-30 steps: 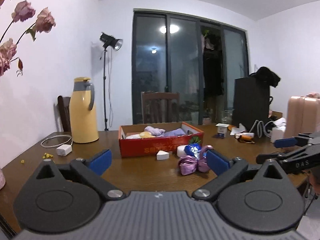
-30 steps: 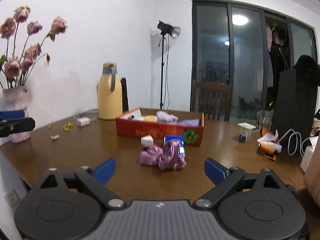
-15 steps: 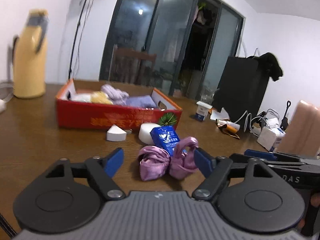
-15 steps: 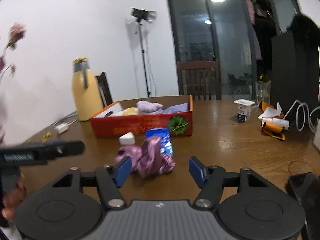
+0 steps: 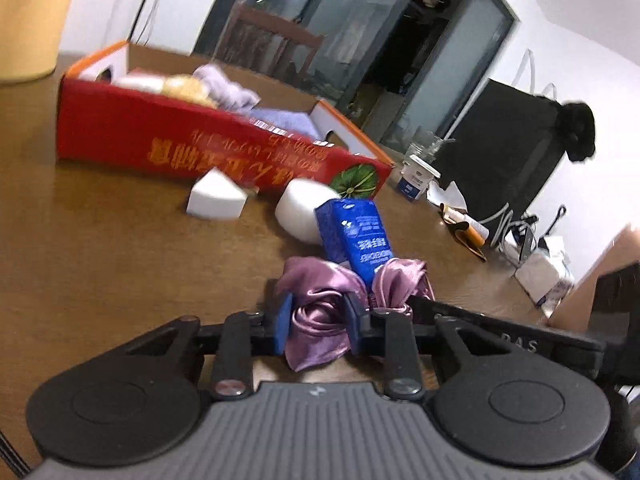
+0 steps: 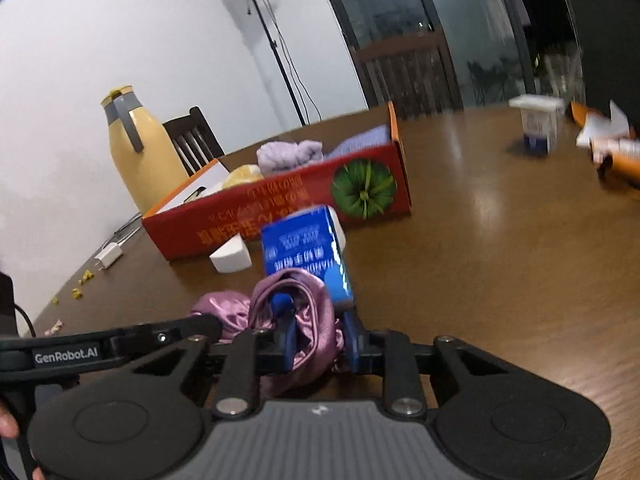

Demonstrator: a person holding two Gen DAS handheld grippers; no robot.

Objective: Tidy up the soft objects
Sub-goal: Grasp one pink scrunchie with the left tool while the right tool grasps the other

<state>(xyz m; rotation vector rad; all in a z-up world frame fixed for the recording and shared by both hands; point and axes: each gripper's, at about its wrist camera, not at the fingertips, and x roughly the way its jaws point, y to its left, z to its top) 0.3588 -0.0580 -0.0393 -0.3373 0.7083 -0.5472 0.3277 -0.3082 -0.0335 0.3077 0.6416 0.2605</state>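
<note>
Two handheld grippers close on a bunched purple satin cloth lying on a wooden table.

In the left wrist view, the left gripper (image 5: pixel 320 320) sits low at centre frame, its blue pads closing against one lobe of the satin cloth (image 5: pixel 320 312), which bulges between them. In the right wrist view, the right gripper (image 6: pixel 318 334) at lower centre is likewise closing, with the cloth's other lobe (image 6: pixel 308 312) pinched between its pads. A blue packet (image 5: pixel 358 236) rests against the cloth just behind it. Further back, towards the upper left, a red cardboard box (image 5: pixel 160 140) holds lavender and yellow soft items. Two white foam pieces (image 5: pixel 216 198) lie in front of the box on the table (image 5: pixel 100 260).
</note>
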